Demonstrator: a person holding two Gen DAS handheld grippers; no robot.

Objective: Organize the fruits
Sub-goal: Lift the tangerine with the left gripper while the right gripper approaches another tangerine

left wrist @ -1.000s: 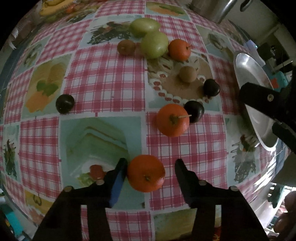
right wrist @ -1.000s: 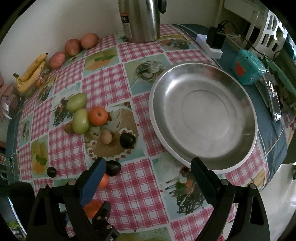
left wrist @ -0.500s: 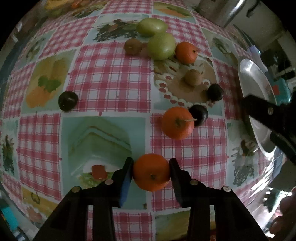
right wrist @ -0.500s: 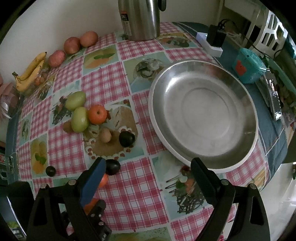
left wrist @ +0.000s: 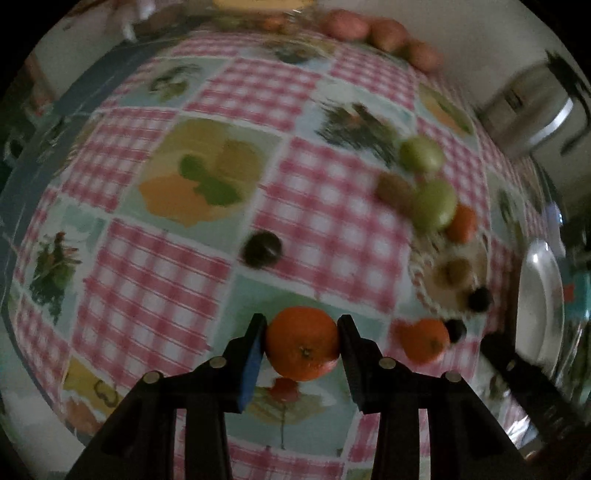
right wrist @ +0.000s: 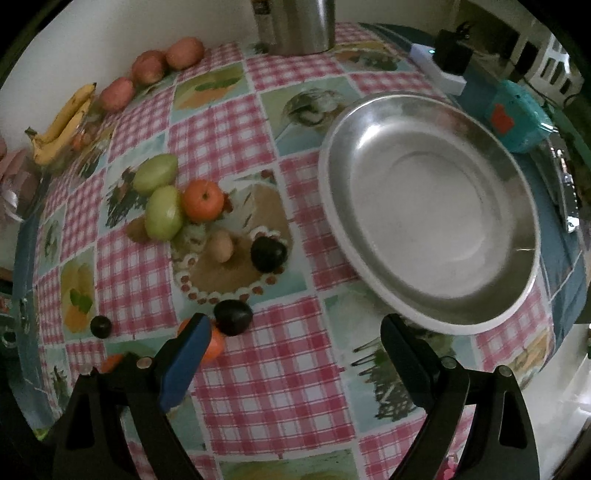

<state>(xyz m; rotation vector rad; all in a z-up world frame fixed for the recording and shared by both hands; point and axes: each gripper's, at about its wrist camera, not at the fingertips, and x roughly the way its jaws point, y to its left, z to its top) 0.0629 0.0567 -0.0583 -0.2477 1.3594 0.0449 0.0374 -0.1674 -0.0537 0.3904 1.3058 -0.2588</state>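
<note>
The surface (right wrist: pixel 258 369), a round top under a glossy oilcloth of pink gingham and fruit prints, fills both views. Only the right wrist view shows the whole steel dish (right wrist: pixel 432 206), wide, shallow and bare inside; the left wrist view catches just its shiny rim (left wrist: pixel 539 306). The right view also takes in the steel kettle (right wrist: pixel 295 26), bananas (right wrist: pixel 62 122) and three reddish potatoes (right wrist: pixel 147 66) at the far edge. The right tool (right wrist: pixel 291 350) hangs spread wide with nothing between its fingers, above the gingham before the dish. The left tool (left wrist: pixel 302 341) is clenched on a smooth round orange (left wrist: pixel 302 343). A second ago its fingers stood apart around that orange as it sat on the cloth; now the orange is pinched between them, and the blurred view has swung towards the potatoes. On the cloth lie two green fruits (right wrist: pixel 162 195), another orange (right wrist: pixel 203 199), a brown kiwi (right wrist: pixel 221 245) and dark plums (right wrist: pixel 269 253).
</note>
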